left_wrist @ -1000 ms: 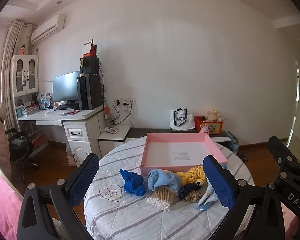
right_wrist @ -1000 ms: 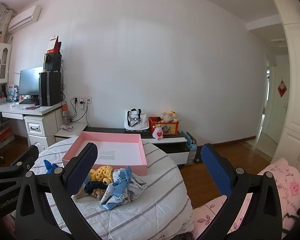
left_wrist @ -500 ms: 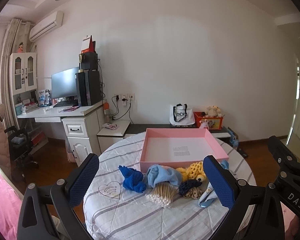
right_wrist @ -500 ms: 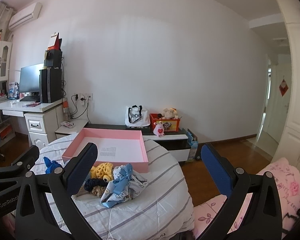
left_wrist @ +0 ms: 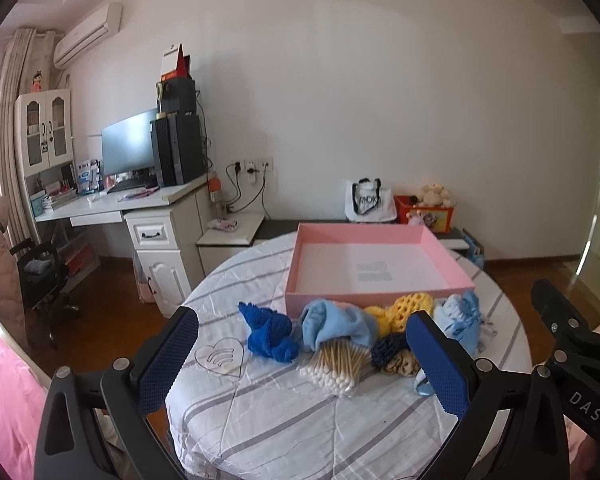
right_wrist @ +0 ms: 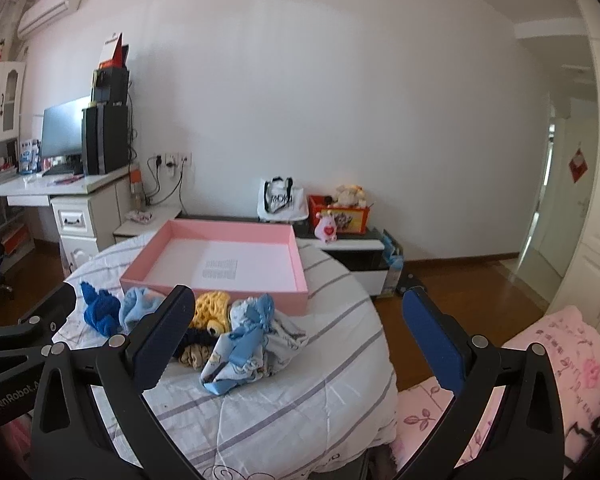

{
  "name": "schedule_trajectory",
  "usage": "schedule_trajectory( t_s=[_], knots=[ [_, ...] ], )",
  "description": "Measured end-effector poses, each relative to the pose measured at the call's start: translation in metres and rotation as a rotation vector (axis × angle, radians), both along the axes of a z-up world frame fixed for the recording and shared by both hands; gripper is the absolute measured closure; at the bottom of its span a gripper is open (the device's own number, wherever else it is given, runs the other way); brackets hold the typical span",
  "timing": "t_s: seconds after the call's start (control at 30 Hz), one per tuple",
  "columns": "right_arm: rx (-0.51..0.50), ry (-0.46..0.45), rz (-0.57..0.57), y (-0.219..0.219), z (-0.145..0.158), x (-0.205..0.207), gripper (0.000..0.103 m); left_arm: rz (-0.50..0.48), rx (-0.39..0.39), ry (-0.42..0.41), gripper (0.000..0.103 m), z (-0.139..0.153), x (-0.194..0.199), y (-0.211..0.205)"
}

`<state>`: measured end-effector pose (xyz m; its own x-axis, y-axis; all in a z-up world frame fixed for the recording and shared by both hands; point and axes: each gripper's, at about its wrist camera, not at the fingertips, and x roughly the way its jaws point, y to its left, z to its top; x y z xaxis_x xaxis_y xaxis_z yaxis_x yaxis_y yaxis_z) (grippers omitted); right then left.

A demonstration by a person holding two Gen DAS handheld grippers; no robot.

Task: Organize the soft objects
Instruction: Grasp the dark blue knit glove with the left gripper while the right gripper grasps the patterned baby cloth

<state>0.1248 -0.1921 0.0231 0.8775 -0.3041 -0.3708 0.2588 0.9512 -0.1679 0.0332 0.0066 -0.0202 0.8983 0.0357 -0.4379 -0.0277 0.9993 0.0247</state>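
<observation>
Surface: striped round table (left_wrist: 300, 420), pink tray (left_wrist: 374, 270), soft pile (left_wrist: 340, 324).
Your left gripper (left_wrist: 300, 354): spread wide, empty.
Your right gripper (right_wrist: 300, 336): spread wide, empty.

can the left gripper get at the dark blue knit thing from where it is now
Probably yes. The left gripper is open and holds nothing, and the dark blue knit piece lies at the left end of the pile, uncovered, with bare tablecloth before it.

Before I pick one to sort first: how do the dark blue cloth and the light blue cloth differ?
The dark blue cloth lies clear of the pink tray; the light blue cloth sits against its front wall. The light blue cloth covers the cotton swabs; the dark blue does not. Both are crumpled.
</observation>
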Motion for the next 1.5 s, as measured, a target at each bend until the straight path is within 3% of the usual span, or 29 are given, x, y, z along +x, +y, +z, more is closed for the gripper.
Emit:
schedule_trajectory(
  t_s=[0.43, 0.77, 0.93, 1.07, 1.23, 1.4, 1.5],
  knots=[
    [0.042, 0.153, -0.015, -0.010, -0.042, 0.036, 0.000, 0.022, -0.013, 0.140, 0.000, -0.030, 0.041, 0.009],
    [0.137, 0.284, -0.049, -0.029, -0.081, 0.068, 0.000, 0.024, -0.030, 0.244, 0.000, -0.060, 0.082, 0.024],
    [0.215, 0.307, -0.020, -0.034, -0.093, 0.079, 0.000, 0.030, -0.041, 0.272, 0.000, -0.072, 0.098, 0.034],
    [0.247, 0.315, -0.002, -0.034, -0.098, 0.087, 0.011, 0.036, -0.055, 0.297, 0.000, -0.084, 0.110, 0.040],
    [0.255, 0.333, 0.006, -0.035, -0.107, 0.102, 0.011, 0.026, -0.083, 0.332, 0.000, -0.098, 0.122, 0.048],
    [0.237, 0.345, -0.001, -0.032, -0.114, 0.121, 0.003, 0.013, -0.110, 0.347, 0.000, -0.103, 0.128, 0.056],
    [0.251, 0.332, 0.027, -0.030, -0.117, 0.127, 0.016, 0.020, -0.126, 0.352, 0.000, -0.105, 0.130, 0.062]
  ],
)
